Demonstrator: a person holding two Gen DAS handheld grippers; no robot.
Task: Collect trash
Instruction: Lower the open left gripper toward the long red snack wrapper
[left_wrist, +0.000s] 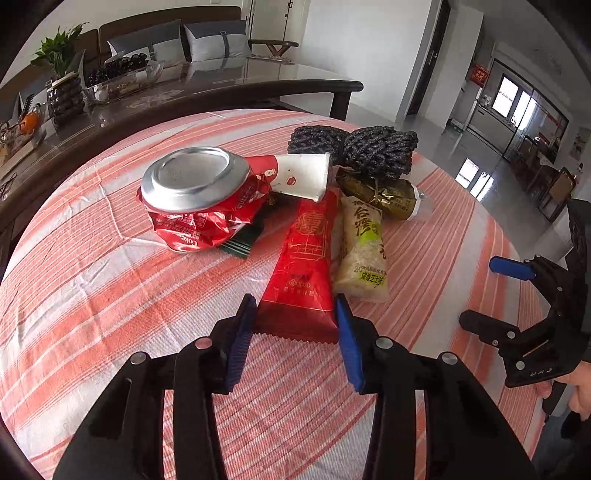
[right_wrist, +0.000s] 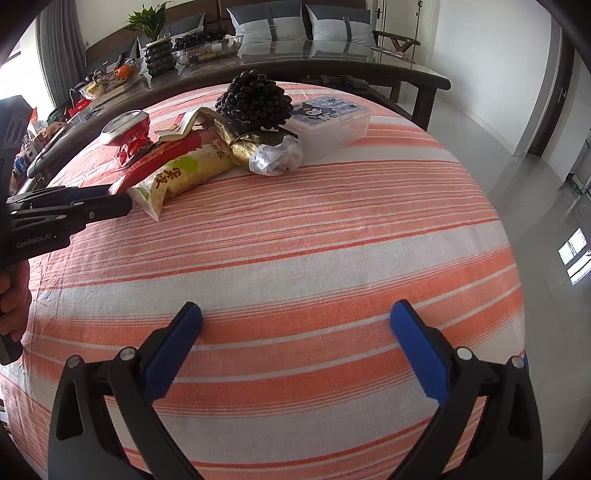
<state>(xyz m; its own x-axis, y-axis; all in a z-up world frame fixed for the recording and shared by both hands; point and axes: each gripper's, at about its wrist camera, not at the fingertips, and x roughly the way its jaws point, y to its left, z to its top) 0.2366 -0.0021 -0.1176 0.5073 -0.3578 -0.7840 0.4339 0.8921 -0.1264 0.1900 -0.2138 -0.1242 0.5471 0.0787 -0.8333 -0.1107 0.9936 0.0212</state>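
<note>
A heap of trash lies on the striped tablecloth (left_wrist: 110, 295): a crushed red cola can (left_wrist: 199, 199), a red-and-white paper cup (left_wrist: 295, 177), a red snack wrapper (left_wrist: 303, 266), a yellow-green wrapper (left_wrist: 364, 251) and a gold wrapper (left_wrist: 384, 195). My left gripper (left_wrist: 295, 314) is open, its blue pads on either side of the red wrapper's near end, not closed on it. My right gripper (right_wrist: 295, 328) is open and empty over bare cloth, apart from the heap; it shows at the right of the left wrist view (left_wrist: 484, 291).
A dark knitted bundle (left_wrist: 354, 147) sits behind the heap. A clear lidded plastic box (right_wrist: 332, 122) stands beside it, with a crumpled clear bag (right_wrist: 277, 155) in front. A dark glass-topped table (left_wrist: 221, 85) with a plant and fruit bowl stands beyond the cloth's far edge.
</note>
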